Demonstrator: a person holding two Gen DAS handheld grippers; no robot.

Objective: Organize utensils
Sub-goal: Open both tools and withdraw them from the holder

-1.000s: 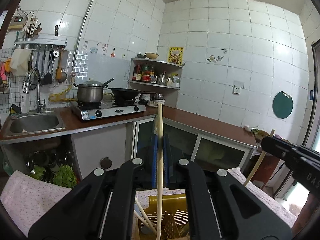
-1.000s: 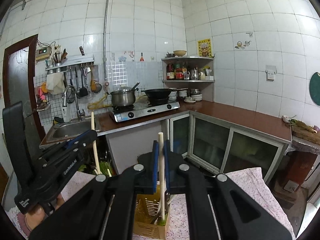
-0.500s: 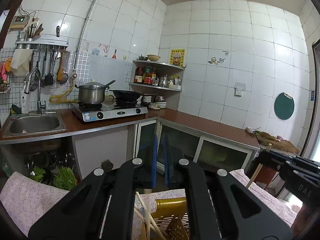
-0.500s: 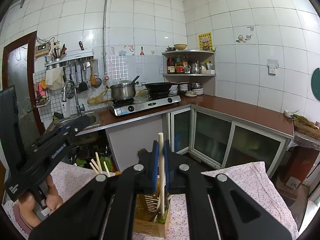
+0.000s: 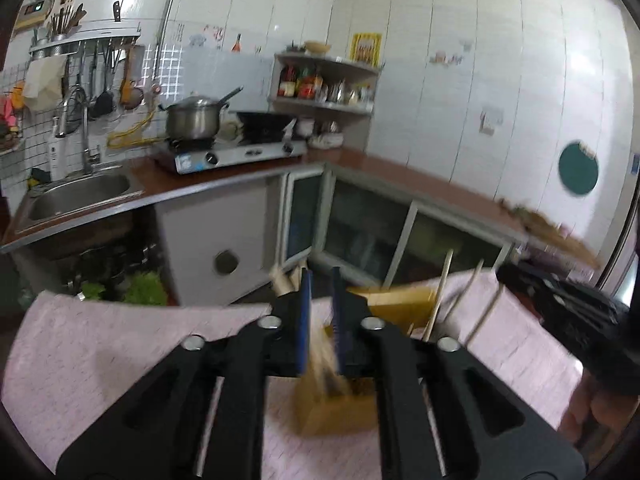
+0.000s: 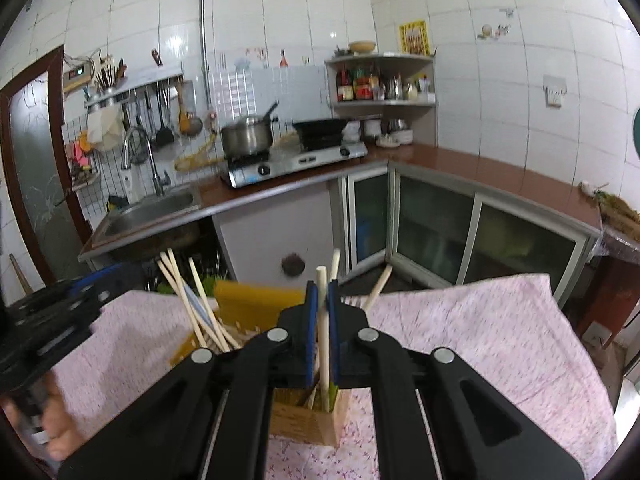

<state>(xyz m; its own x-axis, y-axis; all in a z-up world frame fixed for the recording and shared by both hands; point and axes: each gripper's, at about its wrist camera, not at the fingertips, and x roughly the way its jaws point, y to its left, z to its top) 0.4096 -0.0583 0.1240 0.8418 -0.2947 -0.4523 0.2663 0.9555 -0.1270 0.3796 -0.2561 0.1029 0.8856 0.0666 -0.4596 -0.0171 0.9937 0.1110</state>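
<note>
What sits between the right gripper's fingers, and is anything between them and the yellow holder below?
A pale chopstick is clamped in the right gripper, running down into the yellow holder. Nothing else intervenes, per the right wrist view.

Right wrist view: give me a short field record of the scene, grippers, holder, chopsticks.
surface: pink patterned cloth
holder: yellow slotted plastic utensil basket, standing on the cloth
right gripper: shut on a pale wooden chopstick, its lower end down in the basket
left gripper: jaws have just been opening, nothing clearly between them
loose chopsticks: leaning in the basket, left side
</note>
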